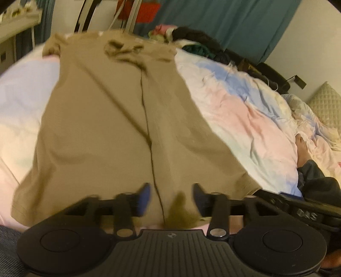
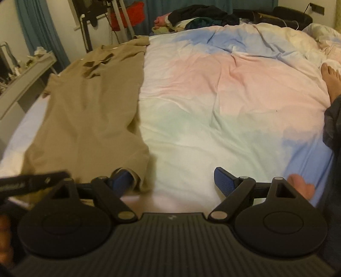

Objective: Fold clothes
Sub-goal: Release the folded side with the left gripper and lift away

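A tan shirt (image 1: 119, 119) lies spread lengthwise on the pastel duvet (image 1: 238, 110), collar at the far end, a dark fold line down its middle. My left gripper (image 1: 171, 197) is open over the shirt's near hem, fingers either side of the fold line. In the right wrist view the shirt (image 2: 91, 110) lies at the left of the duvet (image 2: 213, 102). My right gripper (image 2: 170, 180) is wide open at the shirt's near right corner; its left finger (image 2: 121, 178) touches the hem, its right finger (image 2: 223, 180) is over bare duvet.
A pile of dark and coloured clothes (image 2: 198, 17) sits at the bed's far end. A bare foot (image 2: 330, 78) and a dark trouser leg (image 2: 333, 127) lie at the right edge. A grey shelf (image 2: 25, 81) stands left of the bed.
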`<state>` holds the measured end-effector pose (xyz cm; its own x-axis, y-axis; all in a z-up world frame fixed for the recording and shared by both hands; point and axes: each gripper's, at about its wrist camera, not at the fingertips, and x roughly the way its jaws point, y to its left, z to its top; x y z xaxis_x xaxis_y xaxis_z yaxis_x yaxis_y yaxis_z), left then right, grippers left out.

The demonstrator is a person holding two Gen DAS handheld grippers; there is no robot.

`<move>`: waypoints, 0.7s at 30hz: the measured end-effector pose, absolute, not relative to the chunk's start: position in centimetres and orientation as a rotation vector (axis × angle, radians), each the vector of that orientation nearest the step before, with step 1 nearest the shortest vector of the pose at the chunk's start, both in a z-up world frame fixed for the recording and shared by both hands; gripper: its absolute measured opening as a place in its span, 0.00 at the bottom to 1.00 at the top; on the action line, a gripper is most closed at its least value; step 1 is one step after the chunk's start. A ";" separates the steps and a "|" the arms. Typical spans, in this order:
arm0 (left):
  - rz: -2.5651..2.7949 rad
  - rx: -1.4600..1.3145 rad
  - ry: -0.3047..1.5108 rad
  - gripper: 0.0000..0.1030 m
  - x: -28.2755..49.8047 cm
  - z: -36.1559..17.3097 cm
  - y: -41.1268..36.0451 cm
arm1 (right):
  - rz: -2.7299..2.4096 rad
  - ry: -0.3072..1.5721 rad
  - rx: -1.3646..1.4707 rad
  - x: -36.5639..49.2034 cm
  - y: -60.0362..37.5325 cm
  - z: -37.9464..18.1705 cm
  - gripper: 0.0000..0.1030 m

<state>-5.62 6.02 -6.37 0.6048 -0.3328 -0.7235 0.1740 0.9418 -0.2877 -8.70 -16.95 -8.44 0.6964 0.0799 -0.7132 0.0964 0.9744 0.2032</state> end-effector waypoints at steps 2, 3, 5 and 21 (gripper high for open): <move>-0.289 -0.159 0.838 0.68 -6.1 -5.5 5.6 | -0.005 0.778 0.240 -8.9 -17.2 -7.7 0.83; -0.288 -0.141 0.818 0.74 -6.2 -5.0 5.4 | -0.003 0.766 0.244 -8.9 -17.3 -7.4 0.83; -0.286 -0.104 0.775 0.79 -6.1 -4.2 4.7 | 0.001 0.742 0.252 -9.1 -17.5 -6.7 0.83; -0.167 -0.060 0.517 0.95 1.5 4.1 6.6 | 0.085 0.576 0.236 1.9 -14.4 0.0 0.83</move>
